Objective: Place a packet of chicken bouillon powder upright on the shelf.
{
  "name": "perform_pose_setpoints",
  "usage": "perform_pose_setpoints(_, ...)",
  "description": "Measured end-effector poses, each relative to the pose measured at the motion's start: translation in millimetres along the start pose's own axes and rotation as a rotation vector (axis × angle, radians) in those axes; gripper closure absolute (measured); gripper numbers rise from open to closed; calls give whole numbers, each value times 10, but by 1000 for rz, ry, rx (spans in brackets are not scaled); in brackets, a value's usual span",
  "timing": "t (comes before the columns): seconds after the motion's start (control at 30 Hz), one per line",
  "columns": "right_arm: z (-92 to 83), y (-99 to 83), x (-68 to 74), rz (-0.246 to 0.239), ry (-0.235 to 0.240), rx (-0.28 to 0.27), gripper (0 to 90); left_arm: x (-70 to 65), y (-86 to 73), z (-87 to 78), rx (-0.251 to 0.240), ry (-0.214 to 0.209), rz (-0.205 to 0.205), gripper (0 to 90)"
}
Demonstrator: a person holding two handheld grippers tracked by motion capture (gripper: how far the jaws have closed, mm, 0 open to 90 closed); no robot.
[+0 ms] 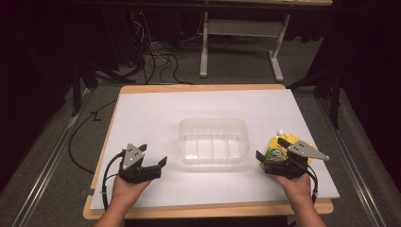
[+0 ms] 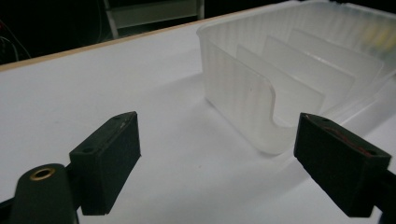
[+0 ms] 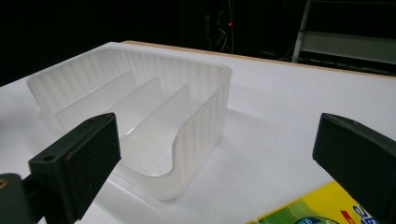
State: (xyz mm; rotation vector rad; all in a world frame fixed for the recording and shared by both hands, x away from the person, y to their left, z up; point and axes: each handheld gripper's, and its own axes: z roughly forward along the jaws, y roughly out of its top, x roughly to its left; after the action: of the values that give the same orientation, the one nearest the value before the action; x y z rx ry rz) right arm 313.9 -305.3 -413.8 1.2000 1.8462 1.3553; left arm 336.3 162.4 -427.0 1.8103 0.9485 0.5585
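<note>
Your right tongs (image 1: pixel 267 161) hover with jaws spread wide, pinching nothing, and the yellow spouted pouch (image 1: pixel 276 147) lies flat on the counter (image 1: pixel 156 109) right under and just ahead of them. In the right gripper view its printed corner (image 3: pixel 317 210) peeks up between your two jaws. That pouch looks soft and squashy, probably light, with a glossy film that could slide under the pads. I'd say go for the flat sealed edge or the stiffer neck by the white spout at its far end, not the bulging middle, which would likely give and squirm. Your left tongs (image 1: pixel 153 168) are spread wide too, empty, low over bare counter. The clear plastic divided bin (image 1: pixel 213 140) sits between both tongs, close ahead of your left ones (image 2: pixel 261 88). It's thin-walled, stiff enough but light, so a nudge may shove it.
</note>
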Motion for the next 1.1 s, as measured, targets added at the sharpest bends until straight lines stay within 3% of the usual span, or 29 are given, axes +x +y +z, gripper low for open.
perform_pose_setpoints(0.43,-38,-49,-44,-17,20,-2,34,-18,-26,102,36,-3,20,197)
perform_pose_setpoints(0.57,-45,-37,-63,-17,19,14,47,-16,-32,133,29,-10,-3,251)
perform_pose_setpoints(0.7,-72,-37,-114,-8,29,-1,107,10,-46,202,56,-11,-20,386)
perform_pose_setpoints(0.83,-82,-50,-155,-17,14,2,152,17,-63,334,99,16,-33,611)
perform_pose_setpoints(0.87,-81,-58,-171,-20,2,6,163,13,-67,383,112,24,-37,611)
perform_pose_setpoints(0.9,-80,-74,-205,-19,-20,20,184,-10,-68,466,137,46,-40,718)
perform_pose_setpoints(0.93,-81,-81,-222,-10,-25,24,194,-27,-67,496,143,50,-35,766)
perform_pose_setpoints(1.03,-94,-87,-263,-9,-42,27,234,-65,-58,541,149,61,-18,837)
perform_pose_setpoints(1.1,-121,-93,-351,10,-64,21,328,-120,-39,598,150,57,-17,892)
